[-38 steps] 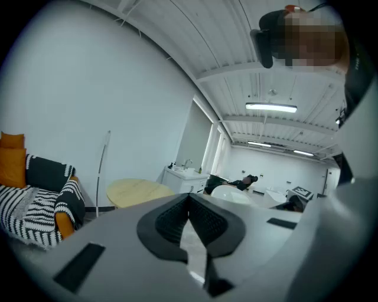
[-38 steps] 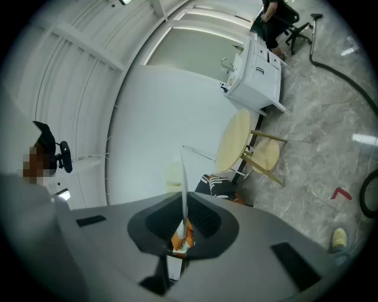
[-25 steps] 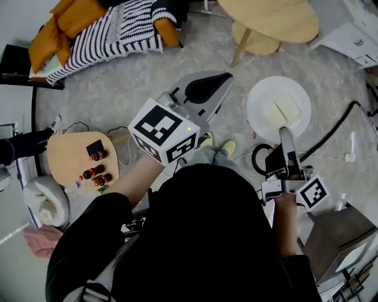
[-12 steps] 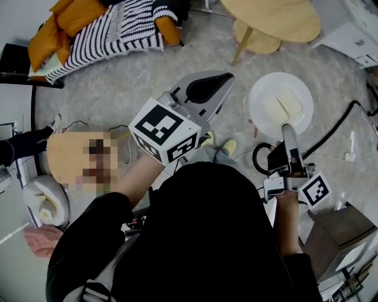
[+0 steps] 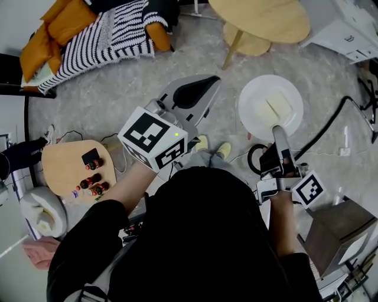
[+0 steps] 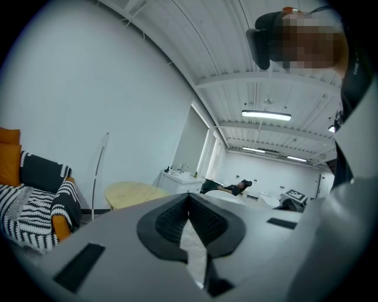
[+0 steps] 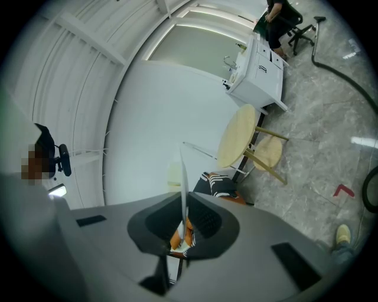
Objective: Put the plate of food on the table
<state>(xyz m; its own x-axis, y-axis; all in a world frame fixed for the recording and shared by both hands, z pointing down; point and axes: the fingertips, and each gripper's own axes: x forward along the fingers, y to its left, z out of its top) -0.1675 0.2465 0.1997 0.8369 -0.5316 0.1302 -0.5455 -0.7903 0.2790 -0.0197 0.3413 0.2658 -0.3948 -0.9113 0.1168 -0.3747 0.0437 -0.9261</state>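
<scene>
A white plate (image 5: 260, 97) with two pale slices of food (image 5: 273, 110) hangs level over the grey floor. My right gripper (image 5: 276, 130) is shut on its near rim. In the right gripper view the plate (image 7: 182, 177) shows edge-on as a thin line pinched between the pads. The round wooden table (image 5: 260, 17) stands beyond the plate at the top of the head view, and it also shows as the table (image 7: 239, 137) and the table (image 6: 133, 193) in the two gripper views. My left gripper (image 5: 208, 82) is held out to the left of the plate, shut and empty.
A wooden stool (image 5: 255, 41) sits under the table. A sofa with striped and orange cushions (image 5: 100, 35) is at the upper left, a low wooden board with small items (image 5: 74, 171) at the left. A black cable (image 5: 331, 124), white cabinet (image 5: 348, 29) and grey box (image 5: 339, 230) lie right.
The plate and both grippers sit slightly further left in the head view, and the room has shifted with them. The right gripper's hold on the plate is unchanged.
</scene>
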